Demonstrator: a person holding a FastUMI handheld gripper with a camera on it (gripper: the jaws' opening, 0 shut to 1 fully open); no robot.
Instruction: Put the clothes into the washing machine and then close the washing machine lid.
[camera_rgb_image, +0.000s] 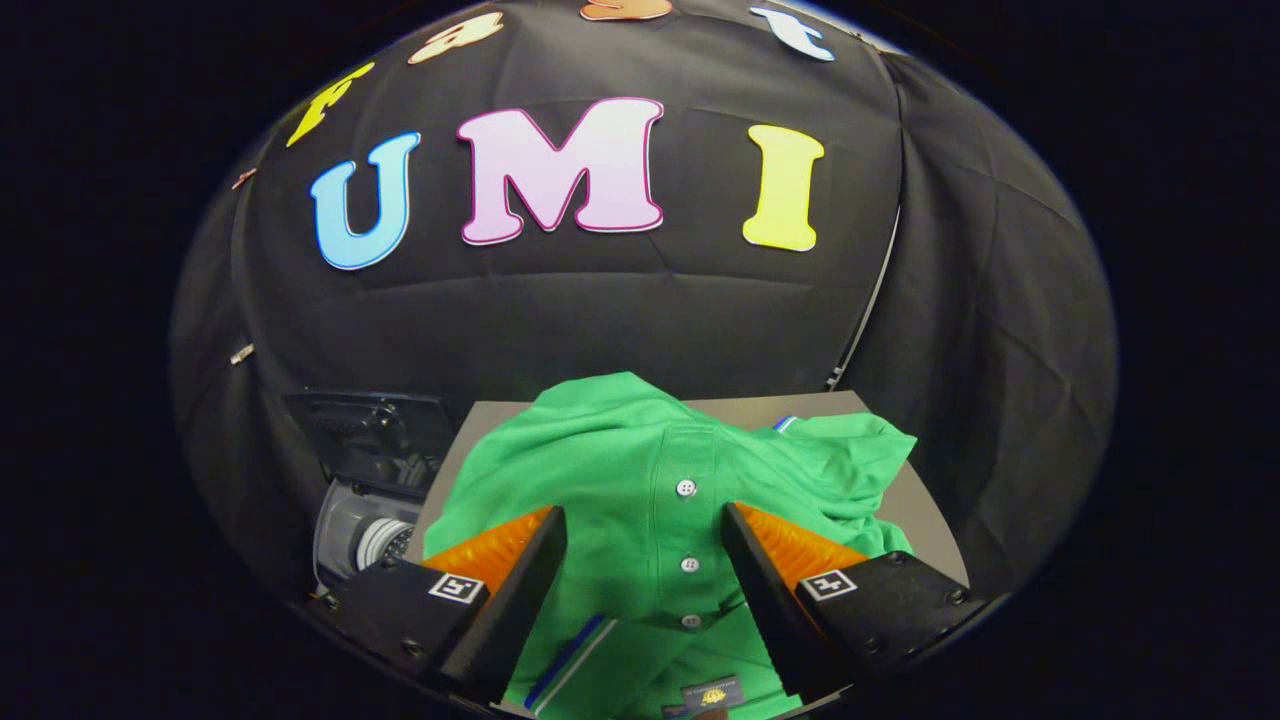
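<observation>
A green polo shirt (640, 470) with white buttons lies crumpled on a grey table (930, 510). Its button placket and collar run between my fingers. My gripper (645, 520) is open, with one finger on each side of the placket and nothing pressed between them. It hovers close over the shirt. The washing machine (375, 500) stands to the left of the table, lower down. Its lid (375, 425) is raised and the drum opening shows below it.
The black cloth wall of the booth rises right behind the table and the machine. A thin pole (868, 300) runs up the wall's right seam. The table's right part beyond the shirt is bare grey surface.
</observation>
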